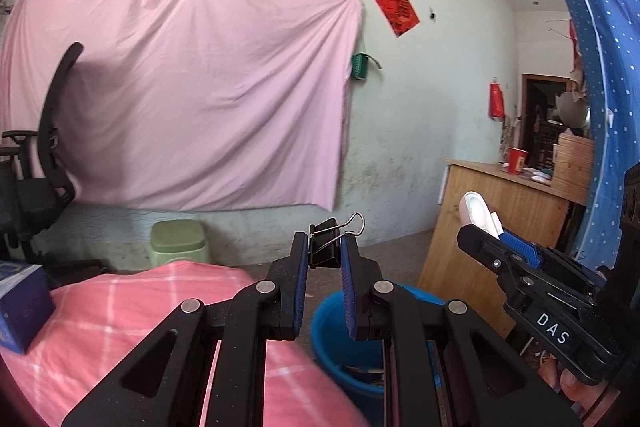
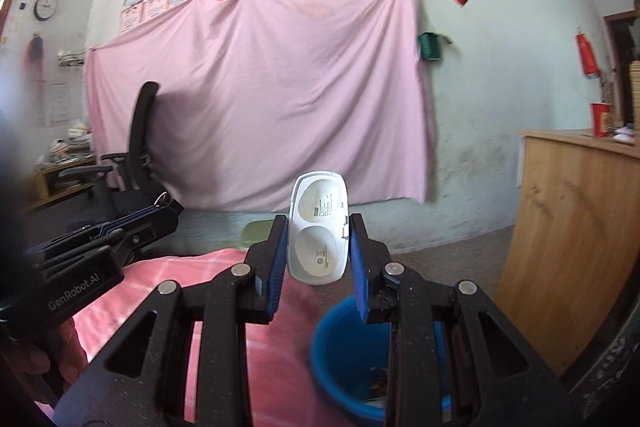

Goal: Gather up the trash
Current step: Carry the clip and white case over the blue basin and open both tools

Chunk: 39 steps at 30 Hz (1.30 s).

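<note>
My left gripper (image 1: 325, 247) is shut on a black binder clip (image 1: 329, 247) with wire handles, held above the edge of the pink checked table (image 1: 120, 307). My right gripper (image 2: 319, 247) is shut on a white plastic case (image 2: 318, 227), held upright. A blue bucket (image 1: 340, 343) with some scraps inside stands on the floor just below both grippers; it also shows in the right wrist view (image 2: 340, 355). In the left wrist view the right gripper (image 1: 492, 231) is at the right with the white case (image 1: 478, 211). In the right wrist view the left gripper (image 2: 160, 211) is at the left.
A blue box (image 1: 22, 307) sits on the table at left. A green stool (image 1: 180, 241), a black office chair (image 1: 36, 163) and a wooden cabinet (image 1: 500, 227) stand on the floor. A pink sheet (image 1: 192, 91) hangs on the wall.
</note>
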{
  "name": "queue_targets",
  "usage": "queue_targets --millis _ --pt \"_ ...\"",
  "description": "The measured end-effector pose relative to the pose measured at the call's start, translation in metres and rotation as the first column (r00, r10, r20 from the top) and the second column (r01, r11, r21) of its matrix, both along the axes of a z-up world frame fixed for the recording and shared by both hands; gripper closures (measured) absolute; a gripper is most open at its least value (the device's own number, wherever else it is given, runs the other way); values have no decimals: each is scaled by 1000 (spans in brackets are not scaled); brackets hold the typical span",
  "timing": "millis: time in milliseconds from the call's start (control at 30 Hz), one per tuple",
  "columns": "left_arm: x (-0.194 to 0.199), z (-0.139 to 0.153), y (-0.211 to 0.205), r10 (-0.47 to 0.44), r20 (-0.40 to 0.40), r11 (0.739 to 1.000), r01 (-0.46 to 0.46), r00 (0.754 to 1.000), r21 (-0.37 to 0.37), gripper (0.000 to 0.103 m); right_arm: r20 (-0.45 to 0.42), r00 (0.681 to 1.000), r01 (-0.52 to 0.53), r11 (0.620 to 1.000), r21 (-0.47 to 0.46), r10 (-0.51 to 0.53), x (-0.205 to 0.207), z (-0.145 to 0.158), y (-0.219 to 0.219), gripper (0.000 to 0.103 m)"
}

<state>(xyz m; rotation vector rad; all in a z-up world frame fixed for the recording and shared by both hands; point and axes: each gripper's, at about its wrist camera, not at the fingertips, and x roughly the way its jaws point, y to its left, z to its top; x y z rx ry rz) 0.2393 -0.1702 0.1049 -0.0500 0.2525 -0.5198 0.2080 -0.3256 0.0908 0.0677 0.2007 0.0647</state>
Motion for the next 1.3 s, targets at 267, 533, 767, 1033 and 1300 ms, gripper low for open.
queue_targets --millis 267,533,767,1033,1300 --pt "26 -15 -67 -101 -78 995 102 992 13 90 -58 992 113 993 17 -112 5 -19 -52 48" --pt "46 -43 -111 -137 -162 987 148 977 60 90 -143 977 166 985 56 -157 19 -51 -87 48" --pt "67 -66 -135 -160 -250 980 183 955 74 90 -214 961 194 979 57 -178 36 -71 -103 48" --pt "94 -89 -150 -159 -378 974 208 912 91 90 -283 941 213 975 70 -185 52 -93 -113 48" --pt "108 -106 -157 -159 -436 969 224 886 104 90 -334 924 224 972 71 -188 66 -114 -120 48"
